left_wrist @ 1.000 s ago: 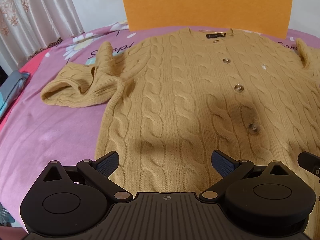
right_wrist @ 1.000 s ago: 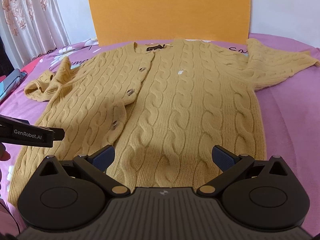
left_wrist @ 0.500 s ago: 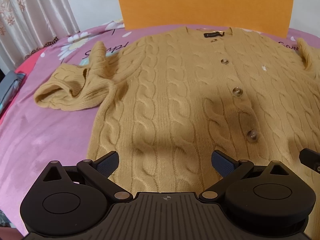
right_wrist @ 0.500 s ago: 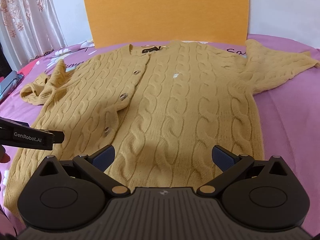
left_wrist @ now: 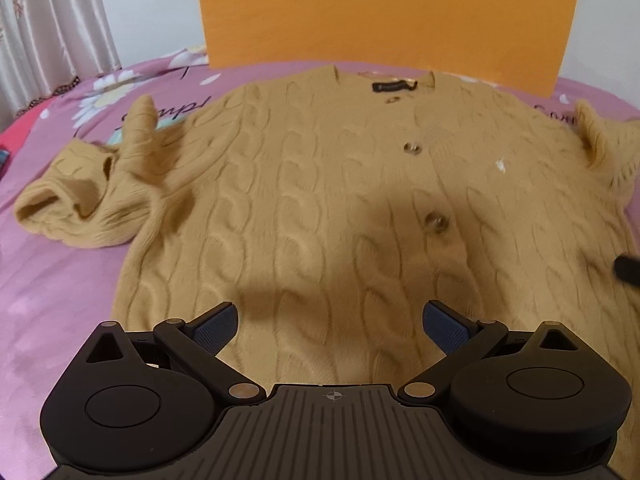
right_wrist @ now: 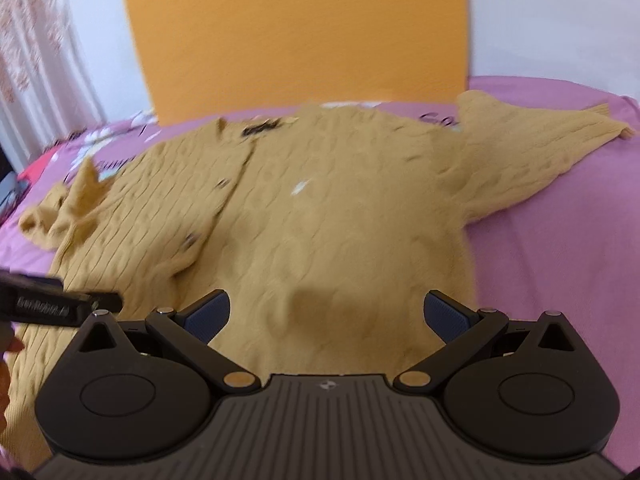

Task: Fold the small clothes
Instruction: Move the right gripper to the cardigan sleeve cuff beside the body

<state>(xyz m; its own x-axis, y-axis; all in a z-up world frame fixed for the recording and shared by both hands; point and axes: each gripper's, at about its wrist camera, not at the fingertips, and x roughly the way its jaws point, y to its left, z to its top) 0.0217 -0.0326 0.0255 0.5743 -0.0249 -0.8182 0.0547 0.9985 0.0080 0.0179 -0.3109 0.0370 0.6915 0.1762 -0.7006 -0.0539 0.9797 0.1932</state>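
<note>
A mustard cable-knit cardigan (left_wrist: pixel 312 208) lies flat, buttoned, front up on a pink bedsheet (left_wrist: pixel 52 288); it also shows in the right wrist view (right_wrist: pixel 328 232). Its left sleeve (left_wrist: pixel 80 204) is bunched up. Its right sleeve (right_wrist: pixel 528 160) lies spread to the right. My left gripper (left_wrist: pixel 330 322) is open and empty above the lower left of the cardigan. My right gripper (right_wrist: pixel 326 314) is open and empty above the lower right part. The left gripper's body (right_wrist: pixel 52 304) shows at the left edge of the right wrist view.
An orange board (left_wrist: pixel 384 16) stands against the white wall behind the bed. A pale curtain (left_wrist: pixel 48 28) hangs at the left. Bare pink sheet (right_wrist: pixel 560 260) lies to the right of the cardigan.
Both grippers have moved forward and lower over the cardigan, so it looks larger. The right wrist view is blurred from motion. Both stay open.
</note>
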